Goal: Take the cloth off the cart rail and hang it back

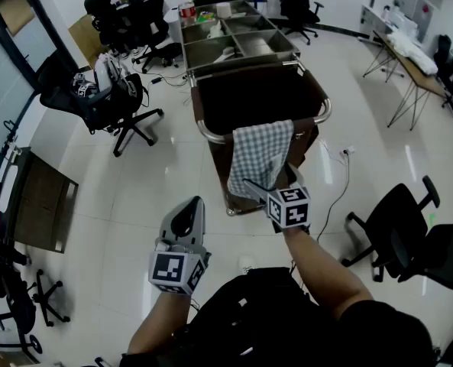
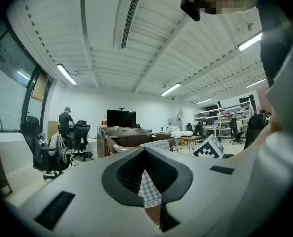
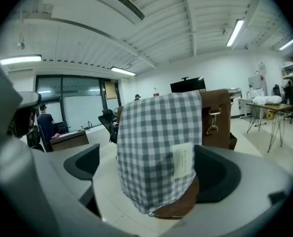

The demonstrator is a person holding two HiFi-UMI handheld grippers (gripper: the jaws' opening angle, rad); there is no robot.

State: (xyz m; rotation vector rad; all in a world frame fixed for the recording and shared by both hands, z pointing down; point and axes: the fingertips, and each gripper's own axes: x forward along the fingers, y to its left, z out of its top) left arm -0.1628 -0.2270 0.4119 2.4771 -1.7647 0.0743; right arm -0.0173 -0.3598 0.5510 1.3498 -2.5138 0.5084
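Hanging over the near end of the curved metal cart rail [image 1: 327,112], the grey-and-white checked cloth [image 1: 263,155] is draping down the front of the brown-sided service cart [image 1: 249,94], still on the rail. The right gripper [image 1: 270,180] is sitting low against the cloth's bottom part with its jaws spread wide. From its own view the fabric is filling the middle of the gap, and a small white label [image 3: 183,161] on the cloth is showing beside the right pad. The cloth seems to be hanging loose between the pads rather than being pinched, though its hem is covering part of that pad, so contact is hard to judge. The left gripper [image 1: 188,209] is hovering nearer the person, off to the left of the cart and apart from the cloth, with its jaws closed together and nothing between them. Only a sliver of checked fabric is showing beyond the tips in its view. Steel tray compartments [image 1: 237,40] are sitting at the cart's far end. Black office chairs [image 1: 104,98] are standing on the glossy white floor [image 1: 134,189].
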